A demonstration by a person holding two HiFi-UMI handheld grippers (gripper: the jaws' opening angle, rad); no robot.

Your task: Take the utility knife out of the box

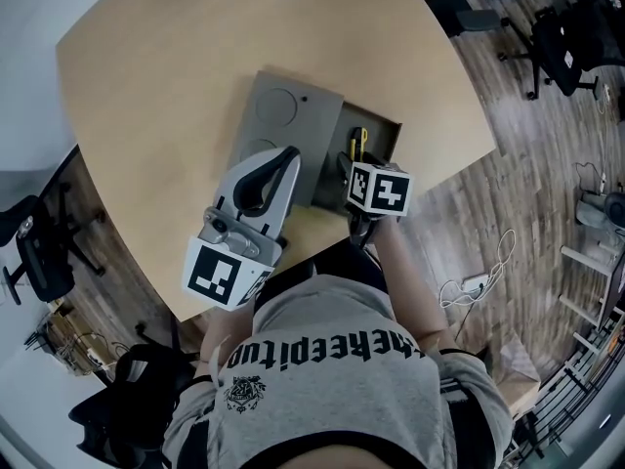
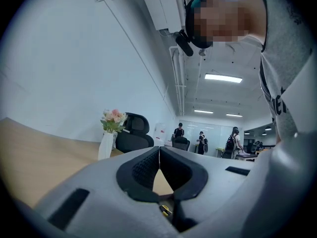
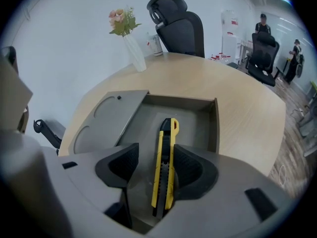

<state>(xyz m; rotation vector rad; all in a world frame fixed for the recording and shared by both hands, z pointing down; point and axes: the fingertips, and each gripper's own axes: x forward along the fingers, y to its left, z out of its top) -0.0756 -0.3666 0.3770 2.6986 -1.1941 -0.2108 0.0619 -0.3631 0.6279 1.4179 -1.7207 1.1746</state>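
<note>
My right claw (image 3: 157, 163) hangs wide over the open box (image 3: 210, 123) - the knife (image 3: 167, 138) lies inside it, between the pads, not yet gripped. Closing and lifting remain. My left claw (image 2: 159, 163) waits near the box, closed and empty.

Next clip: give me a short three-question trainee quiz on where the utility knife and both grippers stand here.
1. True or false: the left gripper has its fingers together with nothing between them.
2. What lies between the fingers of the right gripper? A) a screwdriver B) the utility knife C) nothing
3. Fill in: the knife rests on the floor of the open grey ___.
Key: 1 true; 2 B; 3 box.
</note>
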